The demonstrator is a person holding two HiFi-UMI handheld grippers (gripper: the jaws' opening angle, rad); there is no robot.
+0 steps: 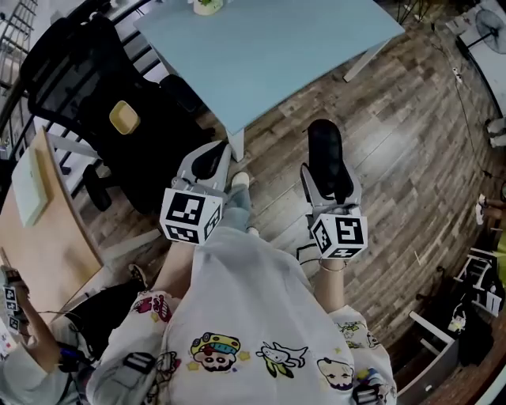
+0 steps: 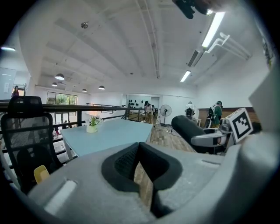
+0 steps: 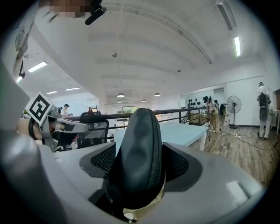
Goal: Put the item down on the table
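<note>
The black zippered case (image 1: 326, 154) stands upright between the jaws of the right gripper (image 1: 330, 190), which are spread wide and pressed against its two flat sides. It hangs over the wooden floor (image 1: 395, 134), just off the near corner of the light blue table (image 1: 300, 39), not yet above the tabletop.

To put it down well, I would carry it forward and left until it is fully over the tabletop, well inside the near edge rather than at the corner. Then lower it until its bottom rests flat before parting the jaws. The case is tall and narrow, so it may tip; laying it on its side looks safer.

The left gripper (image 1: 207, 166) is closed on nothing and only needs to stay clear. The small potted plant (image 1: 207, 6) sits at the far edge, well out of the way.
</note>
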